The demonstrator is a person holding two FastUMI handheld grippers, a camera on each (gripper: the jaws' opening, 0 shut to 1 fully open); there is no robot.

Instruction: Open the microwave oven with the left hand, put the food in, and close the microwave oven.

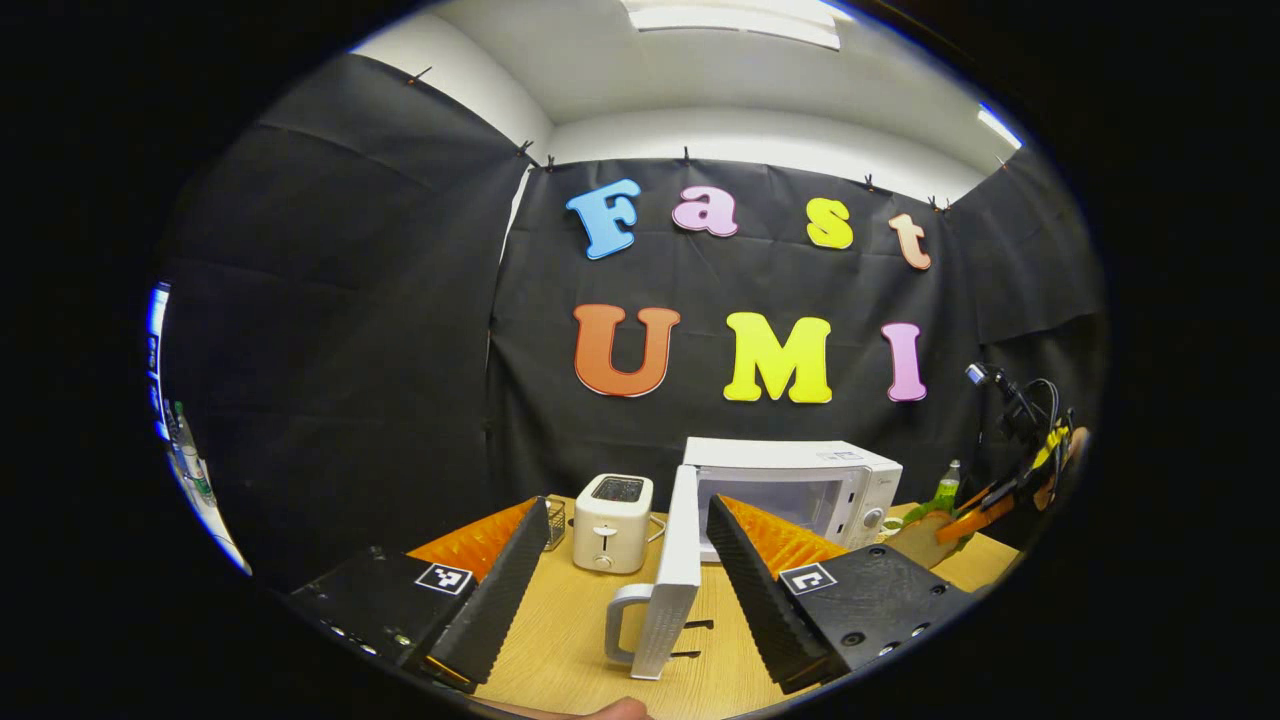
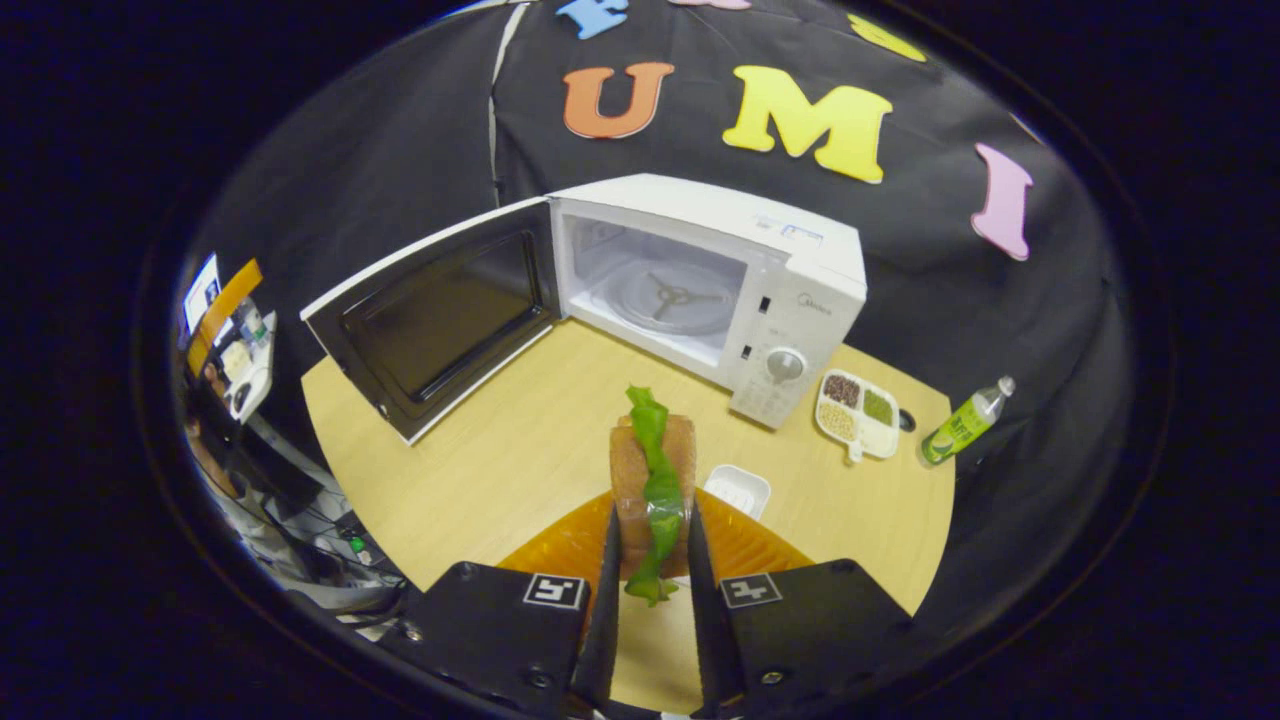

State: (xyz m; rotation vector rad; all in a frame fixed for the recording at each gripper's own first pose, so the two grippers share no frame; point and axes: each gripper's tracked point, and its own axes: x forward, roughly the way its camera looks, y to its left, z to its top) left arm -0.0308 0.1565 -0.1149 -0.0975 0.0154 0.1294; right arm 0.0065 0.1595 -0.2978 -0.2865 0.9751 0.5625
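white microwave (image 2: 700, 290) open, cavity bare

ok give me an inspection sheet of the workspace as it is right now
surface: light wooden table, bare in front of the oven.
job's things: microwave with door swung wide open, turntable visible inside; sandwich with green leaf held above the table.
clutter: toaster, divided snack tray, small white dish, green bottle.
grippers: left tool open, at the door's edge near its handle; right tool shut on the sandwich.
cables: toaster cord behind it; wires at the booth's left edge.
surroundings: black cloth wall, ceiling lights.
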